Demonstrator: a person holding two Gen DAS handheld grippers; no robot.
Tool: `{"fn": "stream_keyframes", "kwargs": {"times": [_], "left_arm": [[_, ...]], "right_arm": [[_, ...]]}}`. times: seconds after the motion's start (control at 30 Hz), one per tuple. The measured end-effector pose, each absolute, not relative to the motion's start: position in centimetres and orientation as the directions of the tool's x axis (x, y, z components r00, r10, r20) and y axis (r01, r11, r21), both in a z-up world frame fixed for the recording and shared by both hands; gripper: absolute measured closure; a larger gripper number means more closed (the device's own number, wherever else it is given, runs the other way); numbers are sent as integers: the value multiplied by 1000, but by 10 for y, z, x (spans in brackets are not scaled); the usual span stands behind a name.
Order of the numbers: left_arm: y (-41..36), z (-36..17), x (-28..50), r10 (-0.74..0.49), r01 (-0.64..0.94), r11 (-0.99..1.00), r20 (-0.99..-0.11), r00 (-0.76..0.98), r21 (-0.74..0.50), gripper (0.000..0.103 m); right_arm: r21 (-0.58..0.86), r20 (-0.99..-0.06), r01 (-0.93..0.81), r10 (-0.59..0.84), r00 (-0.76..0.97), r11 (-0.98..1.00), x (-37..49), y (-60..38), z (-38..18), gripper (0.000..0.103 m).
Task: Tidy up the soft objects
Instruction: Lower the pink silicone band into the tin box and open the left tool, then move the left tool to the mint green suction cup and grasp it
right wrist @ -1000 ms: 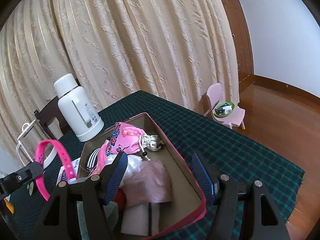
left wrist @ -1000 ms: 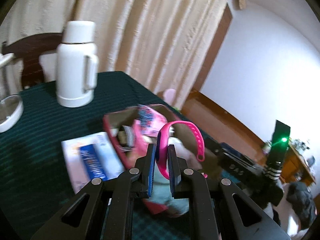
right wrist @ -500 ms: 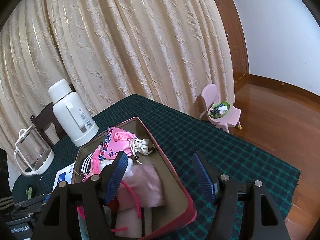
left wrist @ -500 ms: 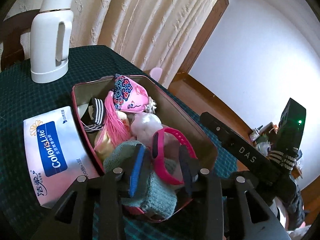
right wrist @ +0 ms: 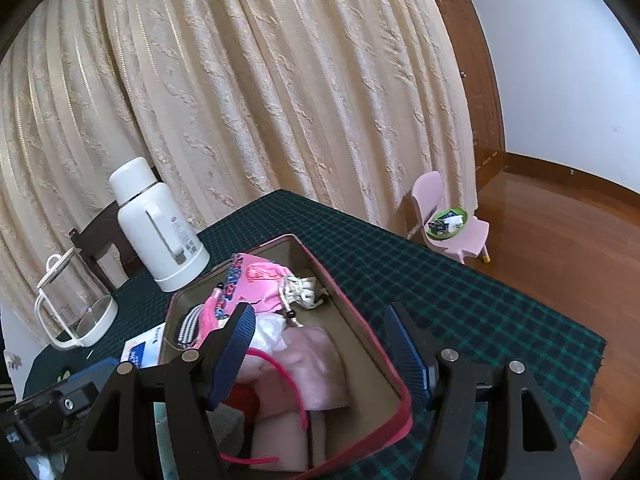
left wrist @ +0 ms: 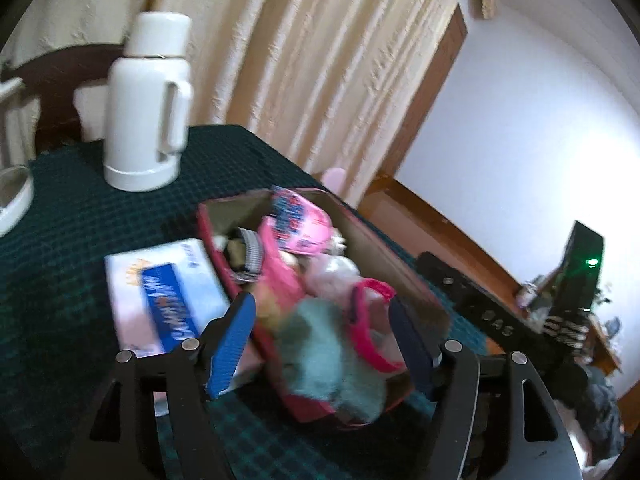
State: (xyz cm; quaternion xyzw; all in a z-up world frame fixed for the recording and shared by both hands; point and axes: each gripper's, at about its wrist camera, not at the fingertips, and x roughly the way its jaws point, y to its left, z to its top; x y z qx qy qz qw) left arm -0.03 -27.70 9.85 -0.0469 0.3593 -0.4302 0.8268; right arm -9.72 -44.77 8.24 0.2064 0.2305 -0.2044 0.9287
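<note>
A red-rimmed box (right wrist: pixel 372 336) on the green checked tablecloth (right wrist: pixel 460 300) holds soft things: a pink patterned pouch (right wrist: pixel 260 280), a pale pink cloth (right wrist: pixel 316 368), a striped band (right wrist: pixel 190 322). A pink wristband (left wrist: pixel 366 328) lies in the box (left wrist: pixel 404 264) beside a teal knitted piece (left wrist: pixel 332 356). My left gripper (left wrist: pixel 324 340) is open and empty just above the box's near end. My right gripper (right wrist: pixel 320 352) is open and empty over the box.
A white thermos (right wrist: pixel 156 224) and a glass jug (right wrist: pixel 76 312) stand behind the box. A blue-and-white tissue pack (left wrist: pixel 168 300) lies left of it. A pink child's chair (right wrist: pixel 452 220) stands past the table's far edge, by the curtain.
My left gripper opened and let go of the pink wristband, which now lies in the box. It then drew back and tilted up. The right gripper stayed open over the box.
</note>
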Motion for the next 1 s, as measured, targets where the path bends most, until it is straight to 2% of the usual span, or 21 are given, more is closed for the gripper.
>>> {"fn": "stream_keyframes", "kwargs": {"times": [0.3, 0.63, 1.0], "left_arm": [[-241, 96, 10, -625, 591, 755, -584, 519, -283, 30], [-186, 90, 30, -520, 481, 842, -600, 608, -243, 29], [-98, 86, 54, -341, 300, 938, -602, 722, -171, 29]], "right_arm": [[287, -493, 394, -218, 842, 873, -81, -414, 89, 30], [263, -483, 270, -116, 868, 926, -58, -362, 98, 29], [236, -528, 91, 49, 848, 967, -24, -289, 94, 28]]}}
